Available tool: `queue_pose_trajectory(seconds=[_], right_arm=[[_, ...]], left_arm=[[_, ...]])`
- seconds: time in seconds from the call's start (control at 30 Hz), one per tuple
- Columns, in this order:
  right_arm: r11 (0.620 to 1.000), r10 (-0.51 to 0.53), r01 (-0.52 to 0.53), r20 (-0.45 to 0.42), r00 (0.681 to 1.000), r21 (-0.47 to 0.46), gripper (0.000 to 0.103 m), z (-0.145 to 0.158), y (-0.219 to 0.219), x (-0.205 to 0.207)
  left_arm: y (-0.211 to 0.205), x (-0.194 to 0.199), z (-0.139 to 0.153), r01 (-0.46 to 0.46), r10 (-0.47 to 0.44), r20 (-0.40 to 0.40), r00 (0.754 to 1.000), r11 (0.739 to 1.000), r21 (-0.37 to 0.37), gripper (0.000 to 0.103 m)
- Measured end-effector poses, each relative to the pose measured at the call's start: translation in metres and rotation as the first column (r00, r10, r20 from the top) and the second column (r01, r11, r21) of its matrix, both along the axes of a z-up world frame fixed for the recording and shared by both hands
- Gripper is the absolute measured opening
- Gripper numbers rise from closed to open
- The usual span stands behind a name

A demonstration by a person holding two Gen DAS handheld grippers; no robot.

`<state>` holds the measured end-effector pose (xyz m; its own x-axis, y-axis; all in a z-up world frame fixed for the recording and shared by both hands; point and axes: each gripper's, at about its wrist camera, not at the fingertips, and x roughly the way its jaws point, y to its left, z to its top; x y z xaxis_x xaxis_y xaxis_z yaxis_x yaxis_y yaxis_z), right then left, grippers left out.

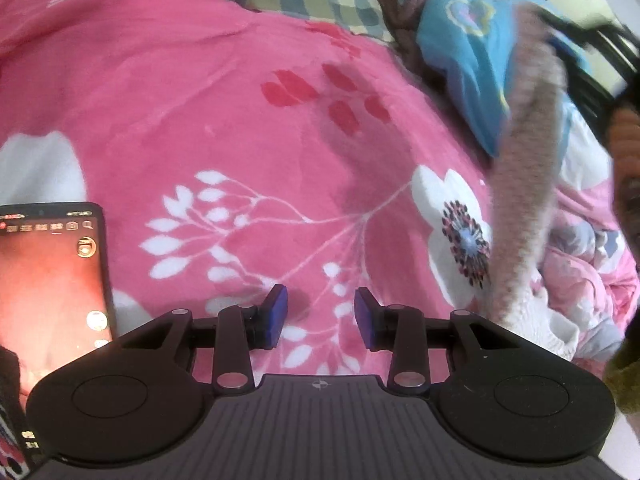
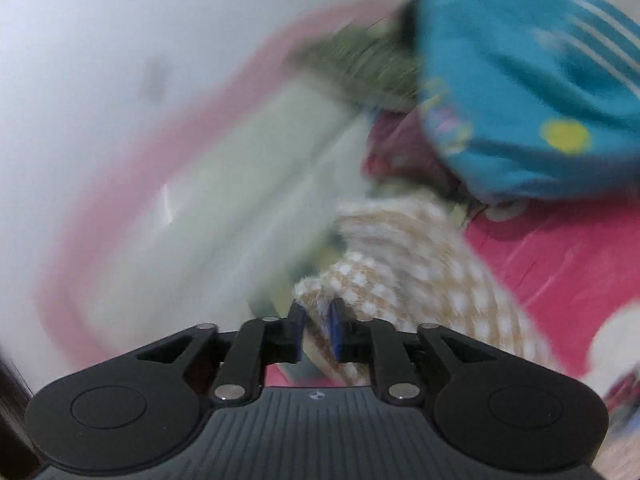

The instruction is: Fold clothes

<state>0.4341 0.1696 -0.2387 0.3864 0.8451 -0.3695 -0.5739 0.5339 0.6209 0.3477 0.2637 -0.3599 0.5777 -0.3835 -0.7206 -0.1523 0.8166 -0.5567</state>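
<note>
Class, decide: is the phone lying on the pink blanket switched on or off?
On. The phone at the left edge of the pink blanket has a lit screen showing icons and a reddish image.

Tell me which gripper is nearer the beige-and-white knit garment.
Right. The right gripper has its jaws closed on the beige-and-white knit garment. The left gripper hovers open over the pink floral blanket, the garment hanging off to its side.

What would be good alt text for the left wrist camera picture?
The left gripper hangs open and empty over a pink flowered blanket. A tan knitted garment dangles at right, in front of a blue garment, and a lit phone sits at left.
</note>
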Motion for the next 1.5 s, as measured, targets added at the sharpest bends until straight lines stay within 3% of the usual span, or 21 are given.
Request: queue_pose_trajectory(seconds=[0.07, 0.1, 0.2, 0.3, 0.4, 0.43, 0.53, 0.63, 0.77, 0.87, 0.93, 1.0, 1.07, 1.13, 1.17, 1.27, 1.33, 1.37, 1.43, 1.5], right_arm=[[0.976, 0.162, -0.153, 0.045, 0.986, -0.157, 0.034, 0.002, 0.031, -0.01], [0.968, 0.2, -0.187, 0.061, 0.978, -0.17, 0.041, 0.006, 0.033, -0.015], [0.964, 0.171, -0.14, 0.121, 0.978, -0.227, 0.064, 0.013, 0.019, -0.014], [0.928, 0.147, -0.12, 0.052, 0.988, -0.352, 0.078, -0.015, 0.013, 0.007], [0.88, 0.121, -0.133, -0.056, 0.991, -0.456, 0.079, -0.057, 0.014, 0.03], [0.888, 0.098, -0.142, -0.122, 0.988, -0.437, 0.079, -0.071, 0.01, 0.031], [0.914, 0.044, -0.163, -0.309, 0.95, -0.371, 0.065, -0.113, -0.002, 0.031], [0.949, 0.174, -0.257, -0.374, 0.911, -0.185, 0.064, -0.12, -0.007, -0.005], [0.95, 0.266, -0.312, -0.484, 0.834, -0.015, 0.064, -0.134, -0.022, -0.034], [0.98, 0.172, -0.197, -0.432, 0.885, -0.014, 0.064, -0.122, -0.047, -0.031], [0.996, 0.04, -0.067, -0.368, 0.929, -0.06, 0.064, -0.116, -0.063, -0.018], [0.989, -0.083, 0.034, -0.357, 0.93, -0.141, 0.065, -0.122, -0.069, 0.0], [0.979, -0.131, 0.059, -0.385, 0.913, -0.194, 0.065, -0.138, -0.065, 0.017], [0.989, -0.048, -0.029, -0.504, 0.862, -0.145, 0.065, -0.161, -0.052, 0.027], [0.993, 0.054, -0.101, -0.55, 0.834, -0.054, 0.065, -0.166, -0.043, 0.021], [0.939, 0.337, -0.32, -0.531, 0.778, 0.128, 0.067, -0.154, -0.02, -0.022], [0.898, 0.429, -0.407, -0.545, 0.721, 0.168, 0.067, -0.157, -0.016, -0.047], [0.885, 0.446, -0.437, -0.566, 0.693, 0.161, 0.067, -0.162, -0.017, -0.057], [0.868, 0.444, -0.488, -0.588, 0.676, 0.095, 0.067, -0.169, -0.021, -0.071], [0.846, 0.433, -0.533, -0.592, 0.68, 0.007, 0.067, -0.174, -0.025, -0.085]], left_arm=[[-0.006, 0.001, 0.002, 0.007, -0.007, 0.015, 1.0, 1.0, 0.002, 0.037], [-0.009, 0.002, 0.003, 0.01, -0.01, 0.024, 1.0, 1.0, 0.001, 0.037], [-0.018, 0.01, 0.002, 0.007, -0.007, 0.043, 0.999, 1.0, -0.005, 0.037], [-0.024, 0.021, -0.003, -0.001, 0.002, 0.047, 0.999, 1.0, -0.024, 0.037], [-0.023, 0.029, -0.007, -0.024, 0.025, 0.037, 0.999, 0.999, -0.045, 0.037], [-0.021, 0.029, -0.007, -0.035, 0.037, 0.037, 0.999, 0.998, -0.047, 0.037], [-0.009, 0.027, -0.004, -0.076, 0.078, 0.04, 0.996, 0.996, -0.048, 0.037], [0.012, 0.018, 0.003, -0.132, 0.134, 0.047, 0.99, 0.99, -0.047, 0.038], [0.031, 0.016, 0.005, -0.168, 0.169, 0.038, 0.985, 0.986, -0.01, 0.038], [0.031, 0.021, 0.002, -0.16, 0.159, 0.033, 0.987, 0.987, 0.011, 0.038], [0.027, 0.027, 0.001, -0.147, 0.146, 0.04, 0.988, 0.989, 0.019, 0.038], [0.022, 0.032, 0.0, -0.128, 0.127, 0.052, 0.991, 0.991, 0.027, 0.038], [0.019, 0.035, 0.0, -0.113, 0.111, 0.062, 0.992, 0.993, 0.03, 0.038], [0.017, 0.037, 0.003, -0.11, 0.109, 0.07, 0.992, 0.994, 0.023, 0.038], [0.018, 0.036, 0.006, -0.116, 0.114, 0.075, 0.991, 0.993, 0.017, 0.038], [0.031, 0.029, 0.015, -0.162, 0.162, 0.081, 0.983, 0.987, -0.013, 0.038], [0.043, 0.023, 0.017, -0.202, 0.203, 0.06, 0.977, 0.979, -0.029, 0.038], [0.047, 0.021, 0.017, -0.215, 0.217, 0.055, 0.975, 0.976, -0.024, 0.038], [0.055, 0.019, 0.019, -0.228, 0.228, 0.053, 0.972, 0.974, -0.002, 0.038], [0.057, 0.019, 0.022, -0.22, 0.219, 0.077, 0.973, 0.976, 0.007, 0.038]])
